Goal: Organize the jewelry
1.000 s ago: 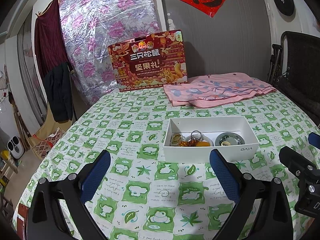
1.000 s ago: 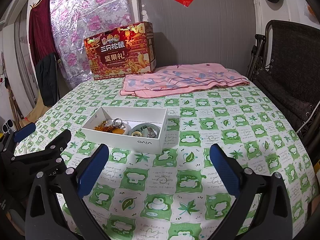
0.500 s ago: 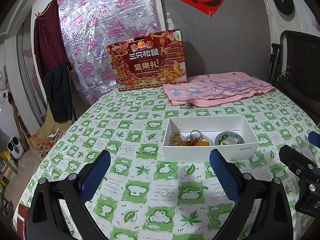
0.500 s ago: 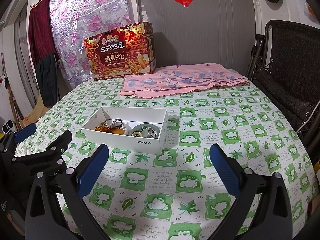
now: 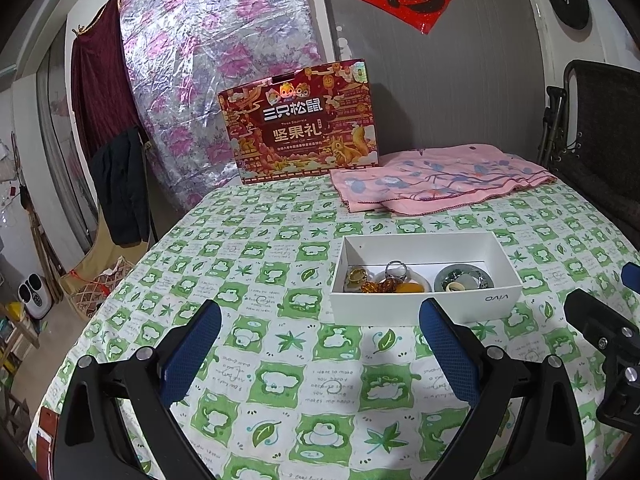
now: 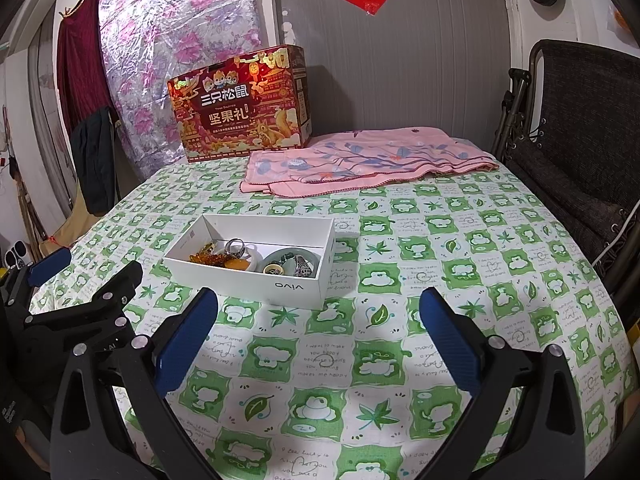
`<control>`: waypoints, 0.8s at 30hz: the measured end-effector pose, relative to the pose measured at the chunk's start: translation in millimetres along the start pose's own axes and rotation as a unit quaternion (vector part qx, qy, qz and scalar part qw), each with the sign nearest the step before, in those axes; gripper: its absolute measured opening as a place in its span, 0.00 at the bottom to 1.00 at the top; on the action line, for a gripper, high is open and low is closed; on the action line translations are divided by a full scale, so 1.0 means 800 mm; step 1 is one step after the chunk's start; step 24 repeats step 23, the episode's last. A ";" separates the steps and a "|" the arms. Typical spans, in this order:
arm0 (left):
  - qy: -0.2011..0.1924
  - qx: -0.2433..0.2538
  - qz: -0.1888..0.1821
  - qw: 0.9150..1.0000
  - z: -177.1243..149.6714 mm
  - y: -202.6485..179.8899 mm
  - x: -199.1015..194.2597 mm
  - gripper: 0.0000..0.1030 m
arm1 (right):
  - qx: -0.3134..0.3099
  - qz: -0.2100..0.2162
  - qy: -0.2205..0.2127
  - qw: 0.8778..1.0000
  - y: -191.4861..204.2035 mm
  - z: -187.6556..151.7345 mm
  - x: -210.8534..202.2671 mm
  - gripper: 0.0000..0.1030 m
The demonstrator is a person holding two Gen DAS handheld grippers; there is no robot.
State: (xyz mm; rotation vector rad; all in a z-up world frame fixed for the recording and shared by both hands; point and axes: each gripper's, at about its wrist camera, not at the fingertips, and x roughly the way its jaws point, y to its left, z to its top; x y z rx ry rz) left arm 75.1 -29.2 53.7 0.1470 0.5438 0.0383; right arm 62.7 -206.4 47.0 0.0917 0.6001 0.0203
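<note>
White box (image 5: 424, 308) jewelry (image 5: 386, 282) looks small, slippery: pinch ring (image 5: 396, 269) by band; left gripper (image 5: 320, 344) and right gripper (image 6: 318, 330) jaws apart, empty.

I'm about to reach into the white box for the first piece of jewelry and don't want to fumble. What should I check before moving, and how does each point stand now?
1. Left gripper open and empty: ok.
2. Right gripper open and empty: ok.
3. White box open-topped, flat on the tablecloth: ok.
4. Silver ring on top, reachable: ok.
5. Amber beads untangled from other pieces: cannot tell.
6. Path to box free of the pink cloth: ok.
</note>
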 end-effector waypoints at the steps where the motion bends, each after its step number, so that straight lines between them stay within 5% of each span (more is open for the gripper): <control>1: -0.001 0.000 0.000 1.000 0.000 0.000 0.000 0.95 | 0.000 0.000 0.000 1.000 0.000 0.000 0.000 0.93; 24: -0.008 0.002 0.003 1.000 -0.003 -0.001 -0.002 0.95 | 0.000 0.000 0.000 1.000 -0.001 0.000 0.000 0.93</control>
